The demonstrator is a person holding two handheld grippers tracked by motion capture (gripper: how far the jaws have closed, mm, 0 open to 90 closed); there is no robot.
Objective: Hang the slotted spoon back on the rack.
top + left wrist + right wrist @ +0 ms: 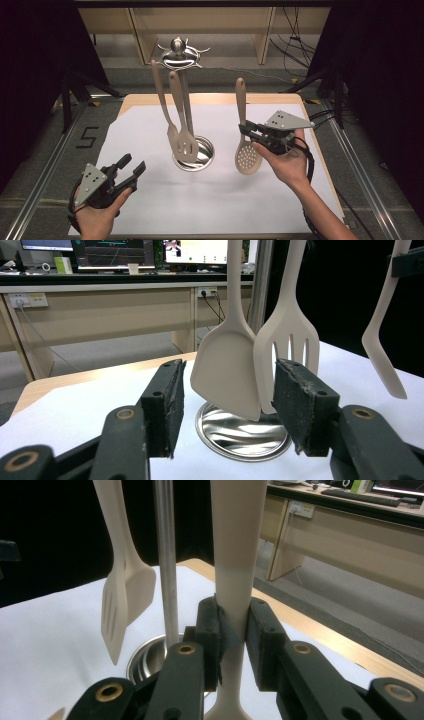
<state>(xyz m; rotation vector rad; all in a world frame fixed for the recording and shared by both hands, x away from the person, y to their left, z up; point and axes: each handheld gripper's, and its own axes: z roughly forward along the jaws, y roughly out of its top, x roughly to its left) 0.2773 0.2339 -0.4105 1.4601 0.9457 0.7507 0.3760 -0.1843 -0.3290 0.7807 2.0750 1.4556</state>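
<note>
High view | right tool [250,131] clamps beige perforated skimmer [247,159]; left tool [131,169] agape, empty | shiny steel rack [179,52]

Grey floor [40,145], black curtains [30,45], wooden desk [100,305] with lit monitors [112,252] behind.

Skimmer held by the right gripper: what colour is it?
Pale beige, the skimmer in the right gripper; clearest in the high view.
</note>
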